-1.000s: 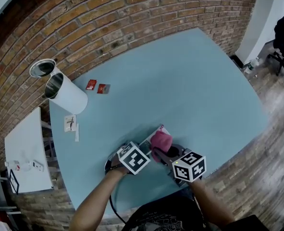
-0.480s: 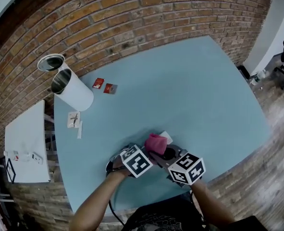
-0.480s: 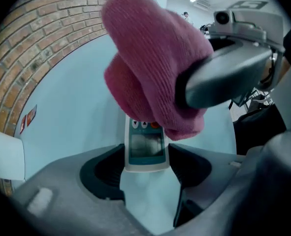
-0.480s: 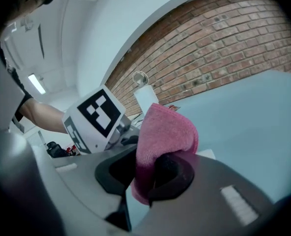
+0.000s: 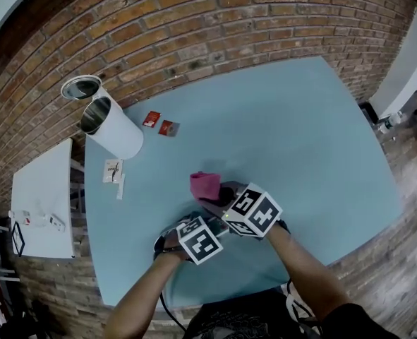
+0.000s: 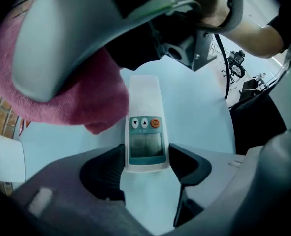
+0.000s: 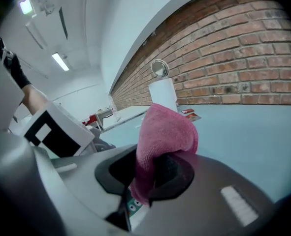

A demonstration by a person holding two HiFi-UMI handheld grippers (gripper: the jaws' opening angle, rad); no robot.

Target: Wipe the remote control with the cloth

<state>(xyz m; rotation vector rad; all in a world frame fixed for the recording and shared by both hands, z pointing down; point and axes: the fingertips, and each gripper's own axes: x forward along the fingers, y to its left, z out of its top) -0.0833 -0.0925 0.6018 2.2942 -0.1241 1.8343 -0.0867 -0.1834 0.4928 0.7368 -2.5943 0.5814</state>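
A white remote control with a small screen and an orange button lies on the light blue table. My left gripper points steeply down and is shut on the remote's near end, one pad on each side. My right gripper is shut on a folded pink cloth. The cloth hangs over the remote's far left side, and a corner of the remote shows under it. In the head view the cloth sticks out beyond both marker cubes, which hide the remote.
A white cylindrical container lies on its side at the table's far left, with its lid beside it. Two red packets and paper slips lie nearby. A white side table stands left; a brick wall runs behind.
My right gripper has carried the pink cloth to the left and farther from me over the remote, rolling as it went. The left gripper has kept its hold in place.
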